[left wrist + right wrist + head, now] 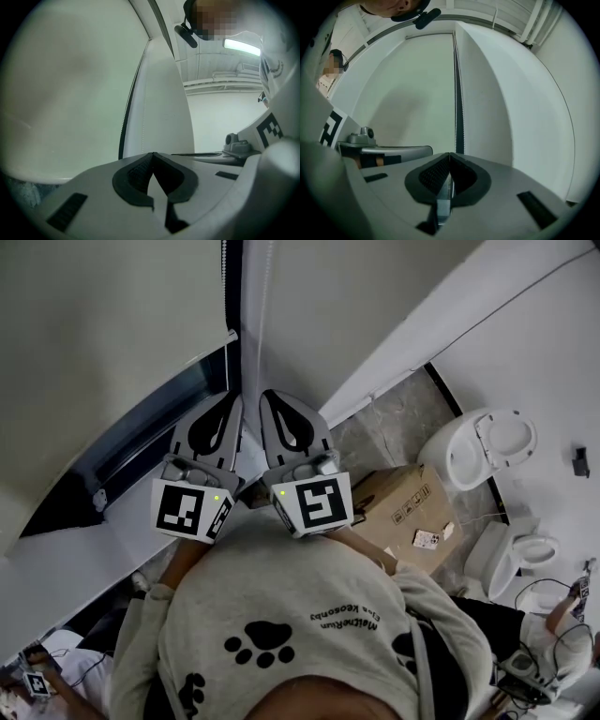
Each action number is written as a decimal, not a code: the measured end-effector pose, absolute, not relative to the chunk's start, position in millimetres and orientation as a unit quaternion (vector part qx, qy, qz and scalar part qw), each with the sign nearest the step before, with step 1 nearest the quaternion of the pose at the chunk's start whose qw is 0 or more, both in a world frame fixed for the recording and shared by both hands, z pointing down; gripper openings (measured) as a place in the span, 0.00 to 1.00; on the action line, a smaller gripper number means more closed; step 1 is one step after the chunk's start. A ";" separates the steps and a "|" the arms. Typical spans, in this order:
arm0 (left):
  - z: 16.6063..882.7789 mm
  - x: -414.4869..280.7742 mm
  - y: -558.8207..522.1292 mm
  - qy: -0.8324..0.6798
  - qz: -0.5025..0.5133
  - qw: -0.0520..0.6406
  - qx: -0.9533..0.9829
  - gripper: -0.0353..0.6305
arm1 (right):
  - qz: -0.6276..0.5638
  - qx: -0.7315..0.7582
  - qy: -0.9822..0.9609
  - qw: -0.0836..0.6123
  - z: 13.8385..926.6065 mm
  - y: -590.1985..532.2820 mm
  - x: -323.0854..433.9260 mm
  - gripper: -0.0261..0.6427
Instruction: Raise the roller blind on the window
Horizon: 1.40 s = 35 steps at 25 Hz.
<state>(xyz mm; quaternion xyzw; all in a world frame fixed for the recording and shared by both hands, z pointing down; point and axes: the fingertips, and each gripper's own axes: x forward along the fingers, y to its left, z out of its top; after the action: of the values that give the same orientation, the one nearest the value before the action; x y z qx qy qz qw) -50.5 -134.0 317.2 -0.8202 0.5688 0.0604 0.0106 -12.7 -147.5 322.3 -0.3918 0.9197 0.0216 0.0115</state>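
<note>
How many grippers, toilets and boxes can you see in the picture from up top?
hand-held grippers: 2, the left and the right
toilets: 2, one farther away and one nearer
cardboard box: 1
Total: 5

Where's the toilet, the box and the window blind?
toilet (453,457): head view, its bowl.
box (403,502): head view, its top face.
blind (103,343): head view, its cloth.

Two hand-held grippers (232,401) (270,396), two toilets (478,451) (511,554), one cardboard box (398,507).
</note>
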 end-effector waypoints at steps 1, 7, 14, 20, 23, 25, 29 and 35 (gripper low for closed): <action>316.8 -51.3 -135.0 0.566 0.060 0.011 -0.822 0.07 | 0.022 -0.396 0.918 0.009 323.1 -147.4 -13.0 0.05; 315.8 -53.8 -144.7 0.532 0.049 0.001 -0.846 0.07 | 0.014 -0.430 0.903 0.005 324.7 -154.7 -14.3 0.05; 312.8 -58.1 -159.1 0.488 0.034 0.001 -0.872 0.07 | 0.032 -0.478 0.878 -0.005 318.4 -161.9 -15.7 0.05; 310.3 -56.7 -175.0 0.456 0.037 0.002 -0.889 0.07 | 0.024 -0.506 0.862 -0.005 319.2 -167.8 -11.7 0.05; 312.2 -53.2 -186.9 0.435 0.034 -0.008 -0.900 0.21 | 0.022 -0.517 0.856 -0.006 318.6 -171.1 -9.7 0.05; 317.2 -50.8 -193.6 0.425 0.029 -0.011 -0.905 0.21 | 0.022 -0.522 0.852 -0.009 321.2 -171.8 -8.7 0.05; 323.1 -45.4 -204.0 0.415 0.017 -0.007 -0.910 0.21 | 0.026 -0.527 0.850 -0.010 324.0 -170.1 -7.0 0.05; 313.5 -37.6 -224.3 0.394 -0.001 -0.003 -0.919 0.21 | 0.023 -0.530 0.847 -0.006 315.9 -174.2 -7.7 0.05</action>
<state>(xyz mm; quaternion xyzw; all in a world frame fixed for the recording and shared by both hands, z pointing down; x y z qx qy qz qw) -37.6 -224.3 313.5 -0.9191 0.3941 -0.0007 -0.0031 -7.7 -174.2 315.9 -0.5304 0.8474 0.0232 -0.0063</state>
